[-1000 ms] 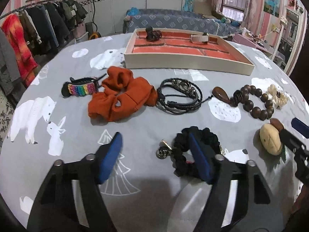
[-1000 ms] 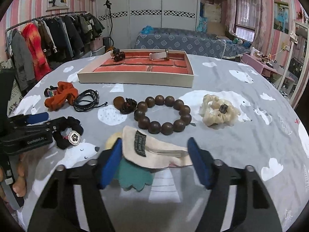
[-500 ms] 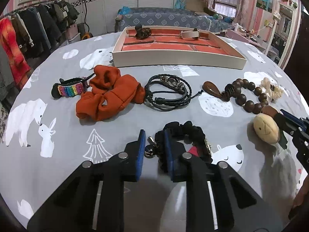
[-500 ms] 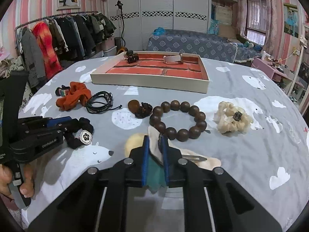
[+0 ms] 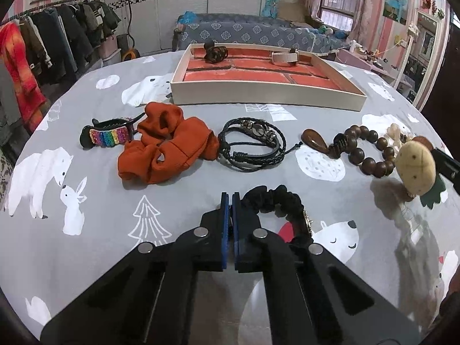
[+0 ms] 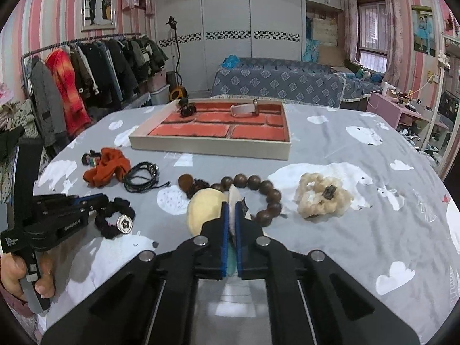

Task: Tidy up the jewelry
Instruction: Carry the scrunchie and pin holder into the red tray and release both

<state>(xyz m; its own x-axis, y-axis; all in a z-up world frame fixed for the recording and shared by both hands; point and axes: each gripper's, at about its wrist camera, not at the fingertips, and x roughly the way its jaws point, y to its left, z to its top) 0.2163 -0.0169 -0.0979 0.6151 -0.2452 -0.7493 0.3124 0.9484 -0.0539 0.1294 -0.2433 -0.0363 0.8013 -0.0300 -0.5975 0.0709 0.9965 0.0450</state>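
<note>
Both tools are pinched together on something. The left tool [image 5: 229, 198] has its blue pads [image 5: 225, 221] clamped on the near-left edge of the black scrunchie [image 5: 276, 201], which carries a small round charm [image 6: 124, 224] and sits on the grey worktop [image 5: 86, 253], well in front of the tray [image 5: 258, 93]. The right tool [image 6: 231, 210] is clamped on a thin cream fabric tab of the felt clip [image 5: 415, 169], a round tan piece with green trim; from the left camera the clip seems raised off the worktop, with its shadow below it. The tray stands at the far side of the worktop, cream-walled with red compartments; a dark knotted piece [image 5: 215, 52] lies in its far-left compartment and a pale strap [image 5: 284, 57] in its far-right part. In front of the tray runs a loose row: the rainbow clip [image 5: 107, 135] furthest left, touching the orange scrunchie [image 5: 169, 149], then the black cord bracelet [image 5: 253, 143], then the wooden bead bracelet [image 5: 362, 151] with its brown pendant [image 5: 314, 142], and the cream scrunchie [image 6: 322, 198] furthest right. The felt clip hangs in front of the bead bracelet, covering part of it in both cameras.
</note>
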